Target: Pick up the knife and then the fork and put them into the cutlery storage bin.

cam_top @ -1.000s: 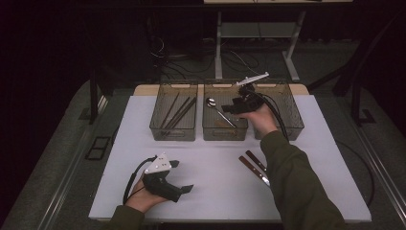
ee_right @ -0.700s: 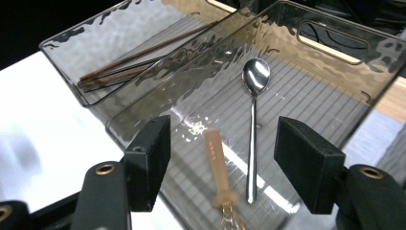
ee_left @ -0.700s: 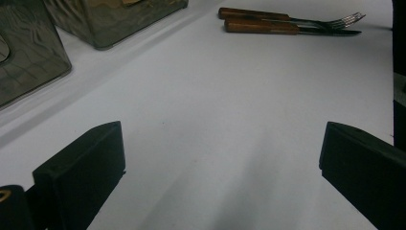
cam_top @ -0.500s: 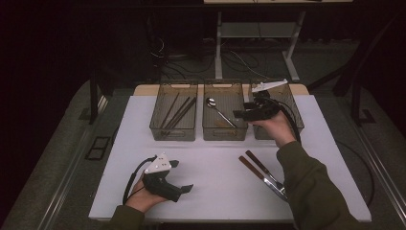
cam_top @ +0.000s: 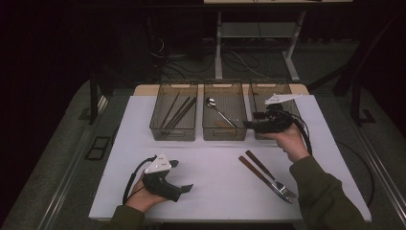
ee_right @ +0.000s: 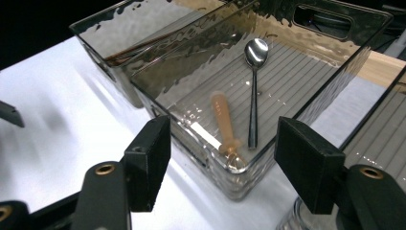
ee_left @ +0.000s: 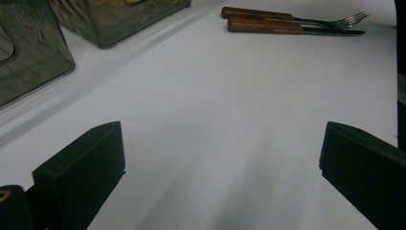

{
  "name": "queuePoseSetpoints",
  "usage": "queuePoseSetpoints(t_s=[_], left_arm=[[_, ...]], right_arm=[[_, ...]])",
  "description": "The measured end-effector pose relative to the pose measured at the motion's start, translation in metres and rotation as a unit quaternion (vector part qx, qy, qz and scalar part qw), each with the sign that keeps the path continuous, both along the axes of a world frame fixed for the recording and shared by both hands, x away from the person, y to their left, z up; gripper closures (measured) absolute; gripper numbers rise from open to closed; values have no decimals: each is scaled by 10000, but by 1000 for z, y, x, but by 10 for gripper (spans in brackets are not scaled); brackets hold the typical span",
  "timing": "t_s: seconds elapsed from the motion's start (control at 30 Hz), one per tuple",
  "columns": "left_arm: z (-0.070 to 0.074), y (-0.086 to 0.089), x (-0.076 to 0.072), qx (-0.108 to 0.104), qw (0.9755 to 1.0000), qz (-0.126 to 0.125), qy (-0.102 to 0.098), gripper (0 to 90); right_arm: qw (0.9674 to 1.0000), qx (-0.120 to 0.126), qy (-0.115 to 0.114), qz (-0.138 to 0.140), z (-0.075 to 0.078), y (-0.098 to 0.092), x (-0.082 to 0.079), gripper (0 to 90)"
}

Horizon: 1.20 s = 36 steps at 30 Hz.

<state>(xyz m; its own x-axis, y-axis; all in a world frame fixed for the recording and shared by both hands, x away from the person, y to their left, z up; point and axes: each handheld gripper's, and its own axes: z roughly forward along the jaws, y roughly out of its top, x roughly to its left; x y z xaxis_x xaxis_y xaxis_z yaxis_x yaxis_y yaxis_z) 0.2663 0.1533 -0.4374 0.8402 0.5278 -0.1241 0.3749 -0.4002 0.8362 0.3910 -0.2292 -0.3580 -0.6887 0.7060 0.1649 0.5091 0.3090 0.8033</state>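
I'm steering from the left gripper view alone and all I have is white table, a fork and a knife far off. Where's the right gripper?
Observer: The right gripper hangs at the near edge of the middle bin, jaws open with nothing between them.
Operator: What's in that bin?
Observer: A metal spoon and a wooden-handled utensil.
Operator: And the other bins?
Observer: The left bin holds chopsticks.

Left tongs (cam_top: 184,188) rest low, jaws wide apart; right tongs (cam_top: 249,125) (raised, empty) stand half-open.
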Motion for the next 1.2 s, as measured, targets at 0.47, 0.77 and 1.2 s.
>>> queuePoseSetpoints(t_s=[0.47, 0.77, 1.2], left_arm=[[1, 1, 0, -57, 10000, 19, 2, 5], [1, 1, 0, -37, 10000, -3, -15, 5], [1, 1, -1, 5, 10000, -23, -28, 5]], right_arm=[[9998, 171, -12, -48, -15, -28, -34, 378], [9999, 135, 65, 8, -29, -41, -56, 382], [9999, 37, 104, -38, -44, -59, -85, 361]])
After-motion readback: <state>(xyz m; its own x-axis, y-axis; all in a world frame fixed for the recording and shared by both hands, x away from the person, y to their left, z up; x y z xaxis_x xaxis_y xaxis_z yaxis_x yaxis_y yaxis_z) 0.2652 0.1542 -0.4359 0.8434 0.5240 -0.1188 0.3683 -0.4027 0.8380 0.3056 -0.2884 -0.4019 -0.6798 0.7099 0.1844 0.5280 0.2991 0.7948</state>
